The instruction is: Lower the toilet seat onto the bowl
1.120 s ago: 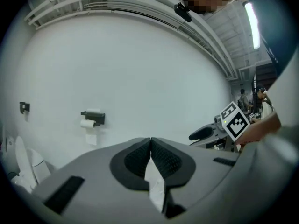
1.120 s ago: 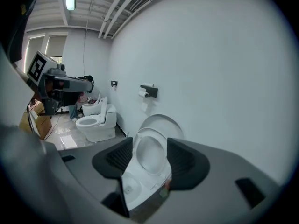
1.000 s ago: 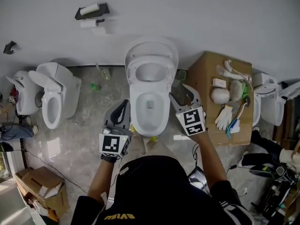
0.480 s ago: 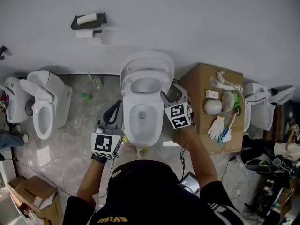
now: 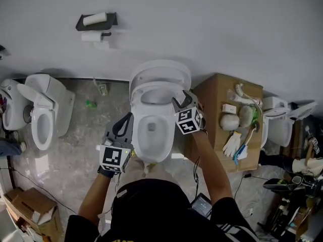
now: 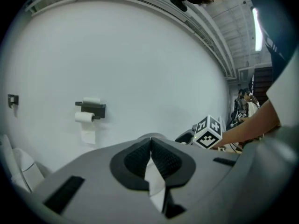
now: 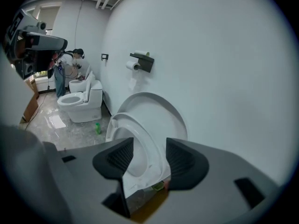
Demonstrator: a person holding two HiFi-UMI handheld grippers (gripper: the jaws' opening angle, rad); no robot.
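Note:
The white toilet stands in the middle of the head view, its lid up against the wall. The seat is raised and leans a little off the lid above the bowl. My right gripper is at the seat's right edge. In the right gripper view its jaws straddle the seat rim, with the lid behind. They have just been closing a little, but the pads stand apart from the rim. My left gripper hangs shut beside the bowl's left side, holding nothing.
A cardboard box with gloves and brushes stands right of the toilet, close to my right arm. Other toilets stand at the left and right. A paper holder is on the wall, a green bottle on the floor.
My right gripper has moved up and left from beside the bowl to the seat's right edge. The left gripper has shifted slightly along the bowl's left side.

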